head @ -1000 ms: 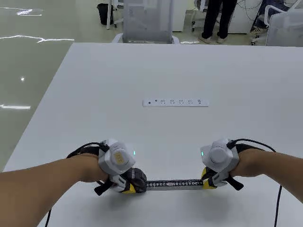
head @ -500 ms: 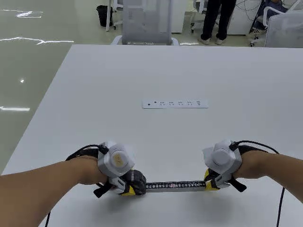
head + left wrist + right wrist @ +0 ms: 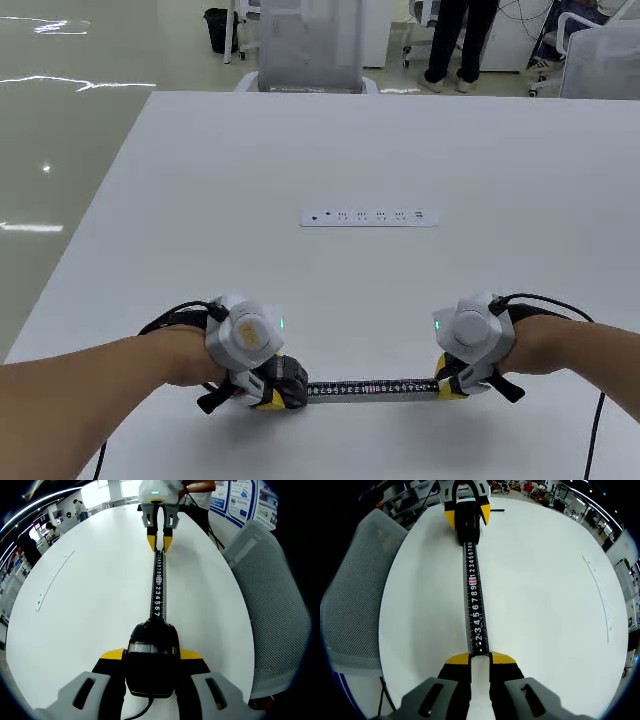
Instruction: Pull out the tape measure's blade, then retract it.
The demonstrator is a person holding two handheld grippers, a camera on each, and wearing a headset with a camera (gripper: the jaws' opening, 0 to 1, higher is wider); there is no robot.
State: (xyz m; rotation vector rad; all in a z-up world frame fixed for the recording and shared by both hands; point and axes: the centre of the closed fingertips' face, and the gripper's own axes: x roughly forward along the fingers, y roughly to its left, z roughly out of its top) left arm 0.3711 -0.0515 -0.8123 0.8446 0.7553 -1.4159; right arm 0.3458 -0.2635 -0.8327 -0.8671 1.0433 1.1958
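Left tool (image 3: 152, 655), at 7 o'clock in the head view, is clamped across the flanks of the black tape measure case (image 3: 285, 380), its yellow-tipped jaws pressing from either side so that the case sits steady on the white worktop (image 3: 300, 150) with its mouth facing 3 o'clock. Right tool (image 3: 480, 658), at 5 o'clock, is closed on the free end of the blade (image 3: 474, 605), a pinch that lets this hand draw the blade sideways against the spring. Between the two tools the blade lies straight and flat just above or on the worktop; which of the two cannot be told. Opposed grips of this kind probably keep the blade from twisting or snapping back, and the retraction is judged not yet done. White numerals on the dark blade run 2 to 9, then a red-boxed mark, then 1 to 9 again; no brand can be read on the case. Toward 12 o'clock lies a white power strip (image 3: 369, 217), well apart from the tape measure, and beyond the far edge stand a grey chair (image 3: 310, 45) and a person (image 3: 455, 40).
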